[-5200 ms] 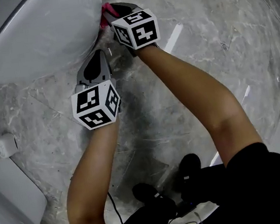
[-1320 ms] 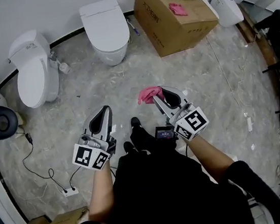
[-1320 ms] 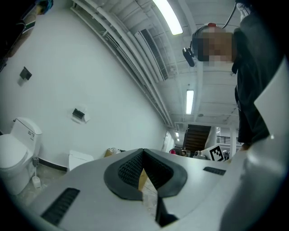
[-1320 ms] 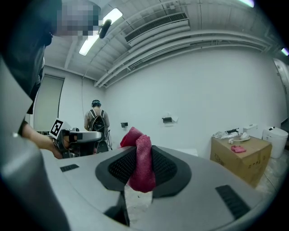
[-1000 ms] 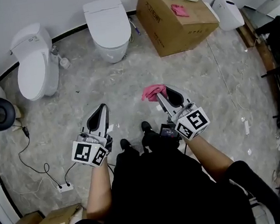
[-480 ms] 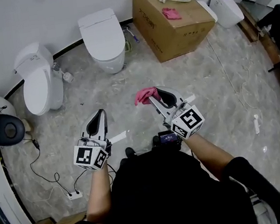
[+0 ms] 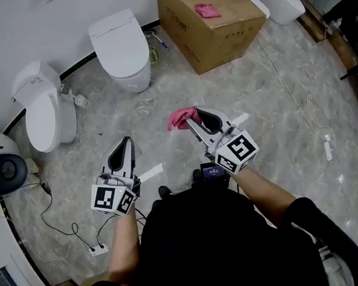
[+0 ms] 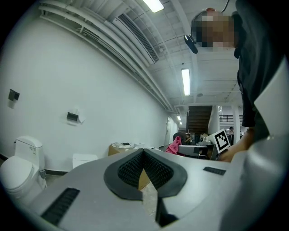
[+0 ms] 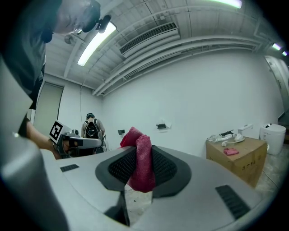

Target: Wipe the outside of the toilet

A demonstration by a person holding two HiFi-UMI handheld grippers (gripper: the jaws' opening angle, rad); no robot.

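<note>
The right gripper (image 7: 188,121) is clamped on a pink cloth (image 7: 178,117), its fold standing above the pads, ready for wiping. At its 9 o'clock the left gripper (image 7: 126,143) is closed on nothing, probably kept spare. The toilet (image 7: 117,49) stands well apart at 11 o'clock, out of reach.

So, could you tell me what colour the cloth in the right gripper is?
Pink; the cloth shows best in the right gripper view.

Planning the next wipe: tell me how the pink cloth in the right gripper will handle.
Probably floppy: the pink cloth bunches and folds where the right gripper pinches it. Likely light: that pinch alone holds it up.
</note>
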